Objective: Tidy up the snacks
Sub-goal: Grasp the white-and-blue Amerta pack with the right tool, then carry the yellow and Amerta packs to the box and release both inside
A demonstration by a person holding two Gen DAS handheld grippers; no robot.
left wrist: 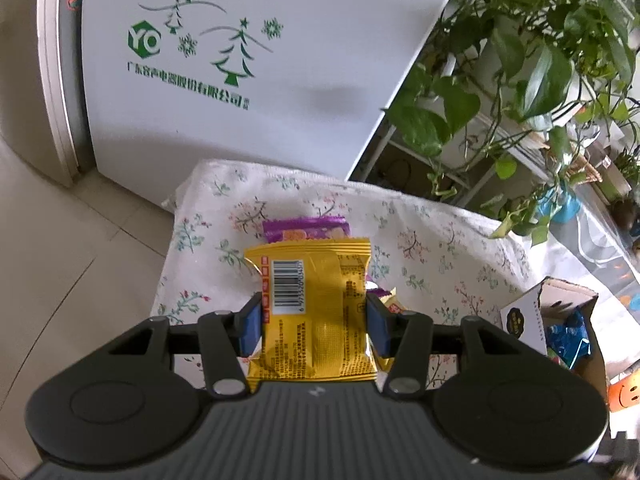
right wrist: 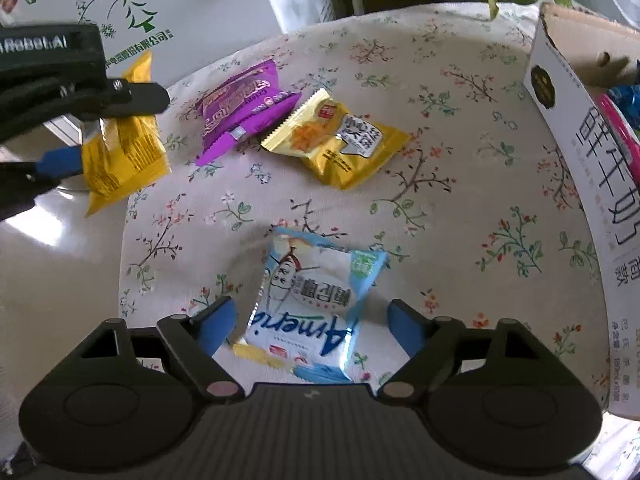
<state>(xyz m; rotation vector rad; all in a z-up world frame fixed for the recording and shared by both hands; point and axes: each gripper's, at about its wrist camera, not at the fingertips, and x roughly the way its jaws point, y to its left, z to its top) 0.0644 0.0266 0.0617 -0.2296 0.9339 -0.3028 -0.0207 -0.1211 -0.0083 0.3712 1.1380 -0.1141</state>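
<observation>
**Left wrist view: yellow packet clamped, blue packet between open jaws**

Left wrist view shows the left gripper (left wrist: 314,322) with its jaws clamped on a yellow snack packet (left wrist: 312,312), barcode side up; the blue pads press on both of its sides. The packet is lifted above the surface (left wrist: 440,248), which is covered with a floral cloth. Behind the packet, on the cloth, lies a purple snack packet (left wrist: 306,230). A white cabinet (left wrist: 248,80) with green tree drawings stands beyond the surface, and green plants (left wrist: 520,60) are to the right of the cabinet.

In the right wrist view, the right gripper (right wrist: 310,326) has its jaws apart, and they have just been opening further. A blue and white snack packet (right wrist: 308,304) lies flat on the cloth between them, and the pads do not touch it. Beyond this blue packet, in the middle of the cloth, lie the purple packet (right wrist: 244,108) and a second yellow packet (right wrist: 336,140), just beside each other. Left of the purple packet, the left gripper (right wrist: 76,128) holds its yellow packet (right wrist: 124,152) near the edge of the surface. Right of the blue packet stands a white carton box (right wrist: 580,152), open at the top, with some wrappers inside.
</observation>
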